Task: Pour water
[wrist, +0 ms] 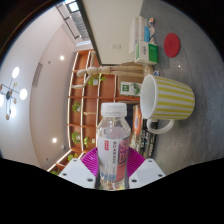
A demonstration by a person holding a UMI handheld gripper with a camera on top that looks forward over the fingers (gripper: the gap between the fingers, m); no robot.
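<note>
Bottle: clear plastic water bottle with white cap and pink label (114, 140) clamped between the jaws (113, 170), long axis pointing ahead | target: yellow-striped ceramic mug (166, 99) just beyond, right of the cap, mouth facing bottle | worktop (190, 150) below.

One water bottle (114, 145), one striped mug (166, 99), one red lid (172, 44).
</note>
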